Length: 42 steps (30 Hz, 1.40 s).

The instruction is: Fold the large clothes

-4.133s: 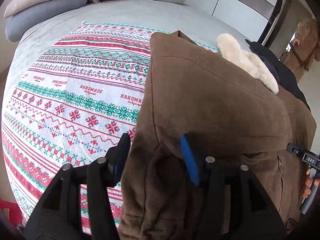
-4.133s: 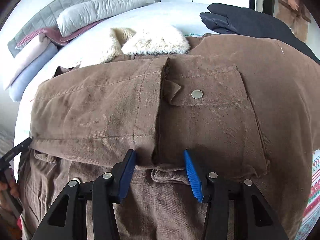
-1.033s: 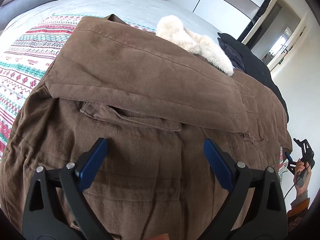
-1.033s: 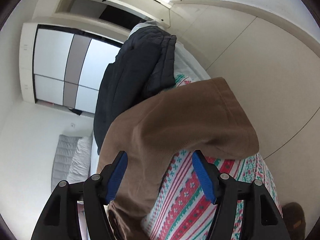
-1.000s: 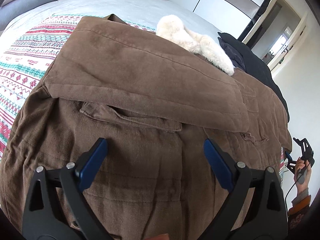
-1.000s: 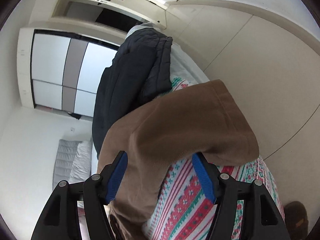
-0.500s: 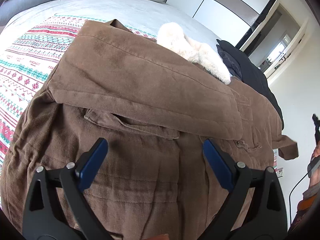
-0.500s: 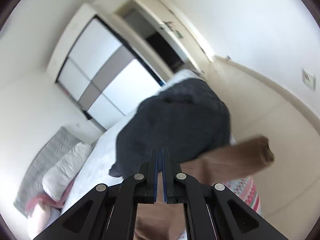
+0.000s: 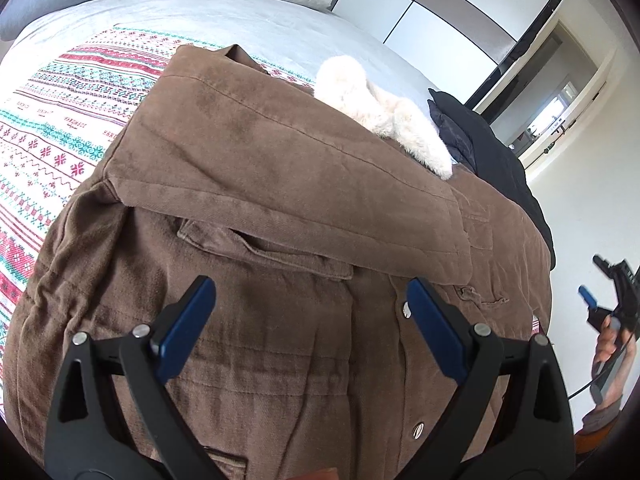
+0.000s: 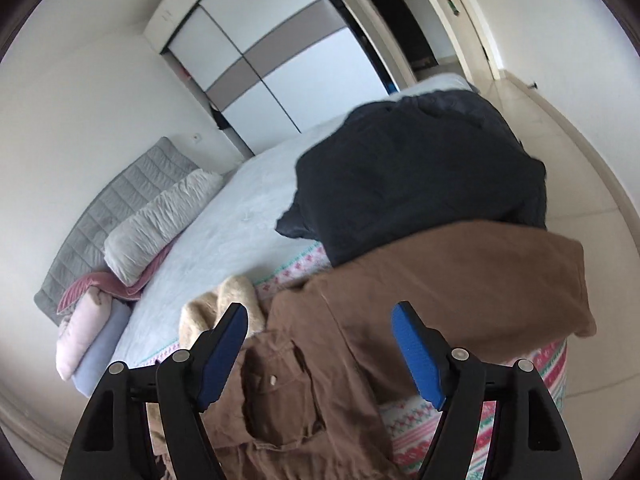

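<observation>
A brown coat (image 9: 280,208) lay spread across the patterned blanket (image 9: 52,128) on the bed (image 9: 240,20), one sleeve folded across its body and its cream fur collar (image 9: 384,120) turned toward the headboard end. The coat reached to the bed's foot edge, nearest the left camera. In the right wrist view the other sleeve (image 10: 480,280) stretched out toward the side edge of the bed, its cuff hanging just past that edge above the pale floor. A dark jacket (image 10: 420,176) was heaped beyond that sleeve, near the bed's far corner by the wardrobe (image 10: 280,52). Pillows (image 10: 160,220) and folded bedding were stacked at the headboard.

The left claw (image 9: 312,328) hovered over the lower part of the coat with its blue pads wide apart, nothing pinched between them. The right claw (image 10: 320,352) had just been opening; its pads stood well apart above the coat's chest pocket and the stretched sleeve, gripping no cloth. In the left wrist view the right claw (image 9: 588,300) appeared off the bed's side edge, held up in a hand (image 9: 610,344) clear of the coat.
</observation>
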{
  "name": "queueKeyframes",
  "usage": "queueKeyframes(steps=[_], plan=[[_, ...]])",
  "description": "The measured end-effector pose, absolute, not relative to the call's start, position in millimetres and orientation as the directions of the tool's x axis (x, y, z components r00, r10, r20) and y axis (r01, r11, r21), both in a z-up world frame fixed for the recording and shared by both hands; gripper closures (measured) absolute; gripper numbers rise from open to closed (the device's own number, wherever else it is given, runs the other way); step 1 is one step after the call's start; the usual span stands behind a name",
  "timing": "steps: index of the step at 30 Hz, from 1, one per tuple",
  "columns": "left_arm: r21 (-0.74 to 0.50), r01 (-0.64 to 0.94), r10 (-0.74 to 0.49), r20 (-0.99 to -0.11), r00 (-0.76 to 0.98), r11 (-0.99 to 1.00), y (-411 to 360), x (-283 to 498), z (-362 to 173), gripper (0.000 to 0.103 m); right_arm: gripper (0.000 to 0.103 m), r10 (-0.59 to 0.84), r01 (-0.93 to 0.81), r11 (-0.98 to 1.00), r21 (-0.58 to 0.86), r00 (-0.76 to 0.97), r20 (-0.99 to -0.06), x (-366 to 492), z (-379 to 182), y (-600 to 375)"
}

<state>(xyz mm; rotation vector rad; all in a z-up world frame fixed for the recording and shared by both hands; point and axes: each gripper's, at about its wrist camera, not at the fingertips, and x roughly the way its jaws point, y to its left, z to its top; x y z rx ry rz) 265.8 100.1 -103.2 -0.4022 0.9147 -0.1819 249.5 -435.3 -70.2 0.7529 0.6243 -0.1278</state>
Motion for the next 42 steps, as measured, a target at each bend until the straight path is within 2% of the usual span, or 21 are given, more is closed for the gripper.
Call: queueKeyframes(steps=[5,9,15,17,19,21,25,29,32,34,37,40,42], plan=[[-0.386,0.010,-0.309,-0.724,0.617,0.922,91,264,-101,0.007,0.027,0.151,0.512,0.493,0.703,0.746,-0.649,211,-166,-508],[-0.362,0.044,-0.309,-0.720,0.621,0.931,80,264,-103,0.007,0.027,0.157,0.532,0.348,0.772,0.779,-0.607,201,-209,-548],[-0.293,0.087,-0.280,-0.724,0.630,0.952,60,264,-105,0.007,0.028,0.038,0.535,0.209,0.819,0.832,-0.553,214,-238,-599],[-0.269,0.093,-0.265,-0.727,0.633,0.959,56,264,-105,0.007,0.042,-0.007,0.521,0.143,0.841,0.851,-0.526,217,-245,-611],[-0.246,0.101,-0.252,-0.731,0.633,0.964,51,264,-105,0.007,0.096,-0.070,0.551,0.132,0.824,0.834,-0.547,217,-239,-616],[-0.222,0.112,-0.241,-0.731,0.638,0.969,48,263,-103,0.007,0.097,-0.136,0.540,0.190,0.820,0.841,-0.523,215,-216,-610],[-0.214,0.131,-0.246,-0.714,0.655,0.968,44,260,-96,0.007,0.098,-0.241,0.522,0.527,0.671,0.849,-0.471,231,-128,-560],[-0.225,0.142,-0.261,-0.702,0.663,0.964,45,257,-91,0.007,0.098,-0.184,0.361,0.775,0.518,0.914,-0.362,252,-44,-481],[-0.232,0.133,-0.261,-0.702,0.663,0.964,49,257,-89,0.007,0.098,-0.082,0.193,0.929,0.316,0.939,-0.334,270,2,-395],[-0.228,0.109,-0.242,-0.713,0.658,0.968,54,259,-90,0.007,0.098,-0.001,0.069,0.982,0.177,0.932,-0.362,289,16,-330],[-0.244,0.051,-0.218,-0.733,0.644,0.969,68,263,-94,0.007,0.098,0.117,-0.109,0.993,0.043,0.885,-0.451,309,6,-242],[-0.302,0.002,-0.235,-0.739,0.632,0.953,84,265,-97,0.007,0.097,0.188,-0.246,0.969,-0.032,0.810,-0.555,325,-30,-170],[-0.330,-0.015,-0.247,-0.734,0.633,0.944,92,266,-96,0.007,0.094,0.225,-0.318,0.948,-0.027,0.726,-0.650,339,-66,-132]])
